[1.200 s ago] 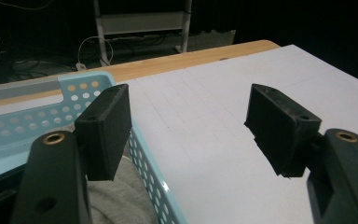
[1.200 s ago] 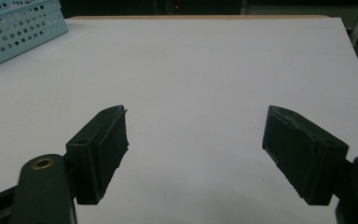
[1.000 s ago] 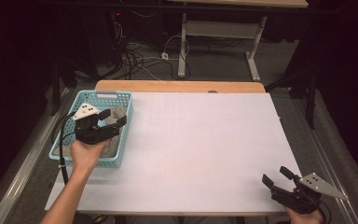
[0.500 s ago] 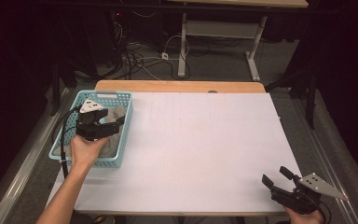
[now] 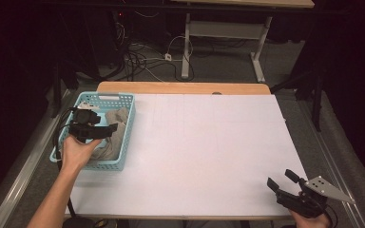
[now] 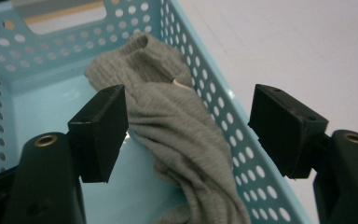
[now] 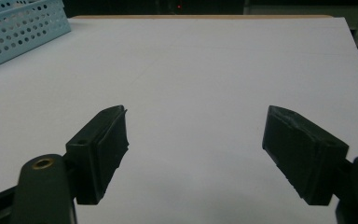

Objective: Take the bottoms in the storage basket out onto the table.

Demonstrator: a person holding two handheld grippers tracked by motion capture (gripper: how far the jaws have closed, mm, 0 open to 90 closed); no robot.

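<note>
I have the left gripper (image 5: 105, 128) over the blue basket (image 5: 126, 142), which sits at the left edge of the tabletop (image 5: 209, 152). My left forearm runs up from the bottom edge of the high view to the basket's near wall, with the hand (image 5: 78, 152) cupped under the gripper body and its nose pointing across the basket toward its right wall. Its jaws have just been opening and now stand wide apart; in the left gripper view the grey cloth (image 6: 182, 126) lies loose between them, bunched against the basket's perforated right wall (image 6: 223, 116), and neither pad presses on it, so nothing is held. The left pad (image 6: 100, 133) hangs just beside the fold of the cloth, the right pad over the basket's rim. The right gripper (image 5: 285, 183) rests low at the near right corner of the tabletop, well apart from the basket, the hand tucked behind it and the grey plate (image 5: 328, 189) on top. Its jaws are spread wide too, aimed across the bare white surface toward the basket, with nothing between them.
</note>
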